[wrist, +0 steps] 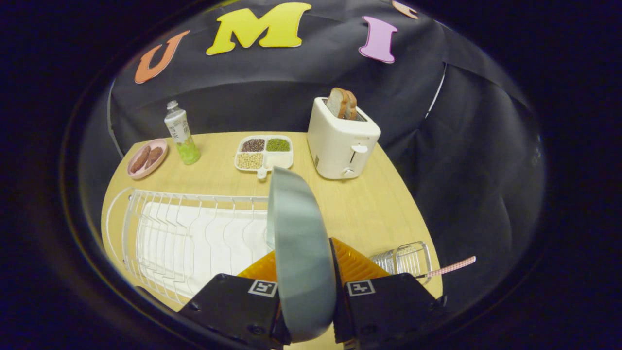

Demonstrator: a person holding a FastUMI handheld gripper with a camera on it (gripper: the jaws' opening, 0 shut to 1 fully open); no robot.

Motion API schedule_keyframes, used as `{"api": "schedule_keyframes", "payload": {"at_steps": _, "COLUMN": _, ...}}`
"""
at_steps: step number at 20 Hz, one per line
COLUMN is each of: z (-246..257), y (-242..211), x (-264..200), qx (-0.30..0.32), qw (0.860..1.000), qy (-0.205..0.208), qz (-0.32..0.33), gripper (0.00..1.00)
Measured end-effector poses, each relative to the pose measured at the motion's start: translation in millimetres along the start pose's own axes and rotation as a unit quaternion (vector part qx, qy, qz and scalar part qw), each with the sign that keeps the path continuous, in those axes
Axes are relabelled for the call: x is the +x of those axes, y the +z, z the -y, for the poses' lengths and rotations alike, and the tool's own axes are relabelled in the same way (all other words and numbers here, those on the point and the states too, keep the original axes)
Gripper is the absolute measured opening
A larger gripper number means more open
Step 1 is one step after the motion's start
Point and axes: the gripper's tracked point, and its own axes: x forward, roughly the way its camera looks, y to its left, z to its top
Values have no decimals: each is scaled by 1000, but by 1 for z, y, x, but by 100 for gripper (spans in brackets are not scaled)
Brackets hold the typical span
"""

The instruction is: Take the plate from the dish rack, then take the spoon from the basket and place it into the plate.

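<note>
Between the fingers of the gripper (307,291), the plate (299,253) stands on edge, clamped on both sides, above the dish rack (184,238). The spoon (449,267) rests in the basket (406,260) alongside.

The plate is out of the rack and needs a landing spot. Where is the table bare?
With the gripper shut on the plate, bare wood lies between toaster, dish rack and basket. Crowded: the far edge.
</note>
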Motion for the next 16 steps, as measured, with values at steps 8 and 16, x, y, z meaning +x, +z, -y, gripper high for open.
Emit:
{"api": "schedule_keyframes", "payload": {"at_steps": 8, "z": 5, "y": 15, "x": -65, "qx": -26, "qw": 995, "qy": -11, "qz": 92, "gripper": 37}}
{"api": "schedule_keyframes", "payload": {"at_steps": 16, "z": -7, "y": -64, "x": -137, "qx": 49, "qw": 986, "qy": 110, "qz": 116, "gripper": 37}}
